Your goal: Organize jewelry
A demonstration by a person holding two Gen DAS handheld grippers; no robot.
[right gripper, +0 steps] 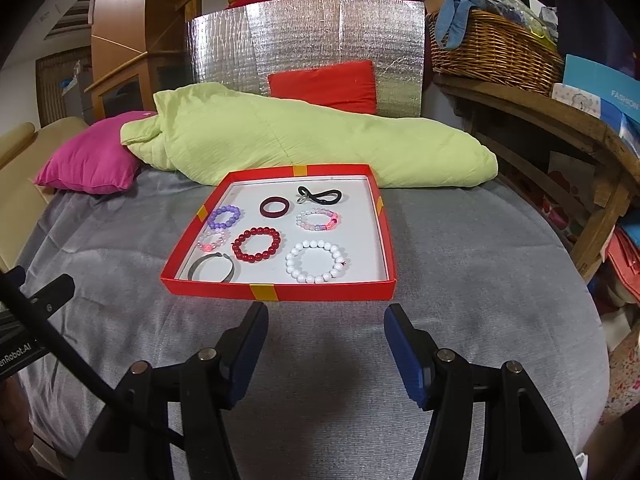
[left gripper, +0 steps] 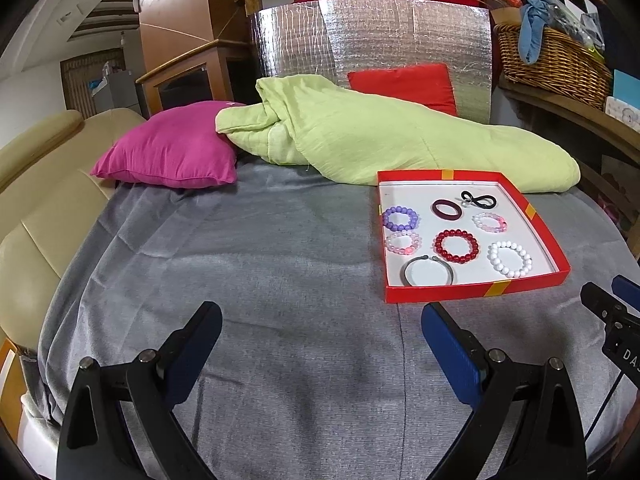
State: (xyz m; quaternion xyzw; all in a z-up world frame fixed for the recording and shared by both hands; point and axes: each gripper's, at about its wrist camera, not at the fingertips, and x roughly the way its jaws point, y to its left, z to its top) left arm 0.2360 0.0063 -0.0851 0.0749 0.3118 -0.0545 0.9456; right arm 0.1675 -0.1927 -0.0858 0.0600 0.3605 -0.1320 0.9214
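Left wrist view. Left gripper (left gripper: 320, 322): nearest item, jaws spread wide, nothing between them, poised over the grey cover (left gripper: 256, 264) near its front edge. Right gripper (left gripper: 612, 304): only its tip shows at the right margin; jaw state cannot be told from this view. Red tray (left gripper: 476, 290): shallow, white floor, lying on the cover toward the right side. Contents, all separate: white bead bracelet (left gripper: 511, 259) at the near right corner; grey open bangle (left gripper: 428, 270) at the near left; red bead bracelet (left gripper: 456, 245) in the middle; purple bead bracelet (left gripper: 399, 218) against the left wall; pale pink bead bracelet (left gripper: 403, 242) just in front of it; dark maroon ring (left gripper: 447, 209) and black looped band (left gripper: 478, 200) toward the far wall. Green quilt (left gripper: 360, 136), magenta pillow (left gripper: 172, 152): along the far edge.

Right wrist view. Right gripper (right gripper: 326, 326): jaws parted moderately, empty, just short of the tray's near wall (right gripper: 320, 292). Left gripper (right gripper: 48, 292): tip at the left margin. Tray contents repeat: white bracelet (right gripper: 315, 261) nearest right, red bracelet (right gripper: 256, 245) centre, a second pink-and-clear bracelet (right gripper: 317, 219) behind the white one. Wicker basket (right gripper: 492, 52): on a wooden shelf at the right.
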